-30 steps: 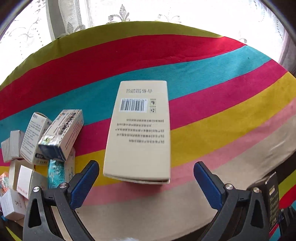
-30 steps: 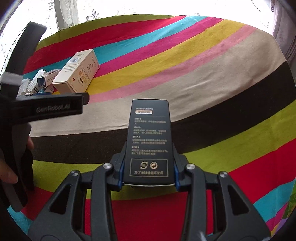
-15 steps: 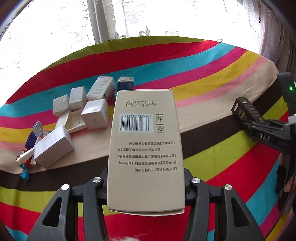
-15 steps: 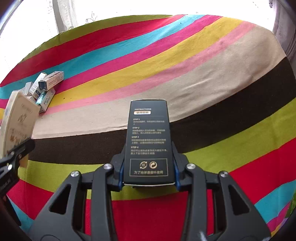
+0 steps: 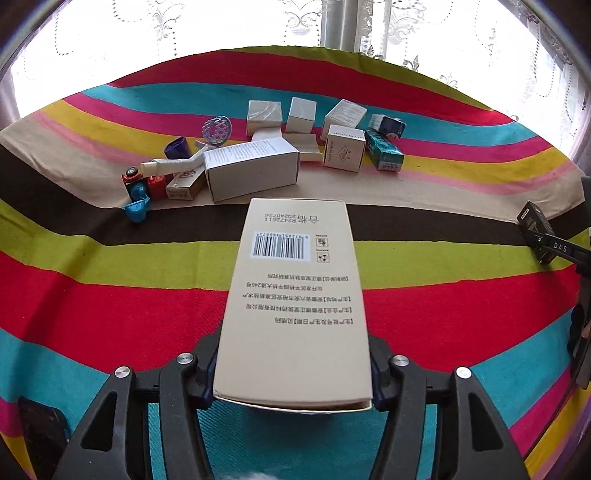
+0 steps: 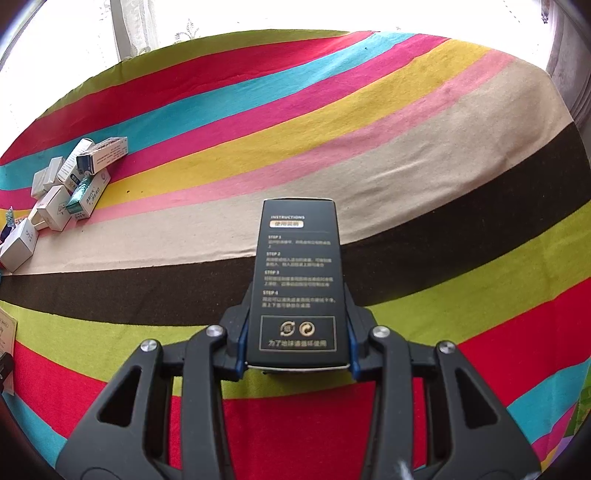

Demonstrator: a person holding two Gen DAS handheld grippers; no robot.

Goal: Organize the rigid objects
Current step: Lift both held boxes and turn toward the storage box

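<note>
Beige box clamped by its near end in left gripper, black box likewise in right gripper, both aloft over striped cloth, seemingly for carrying clear of box pile.

Striped tablecloth: woven cloth, matt, slightly napped and rough. Beige box: matt cardboard, smooth, black print and barcode. Black box: smooth card with a slight satin sheen, gold and white print. Left gripper and right gripper: matt black plastic frames, shiny metal rivets, blue pads on the fingers. White carton in the pile: plain matt card. Teal box: glossy, foil-like print. Lace curtain: thin sheer fabric.
</note>
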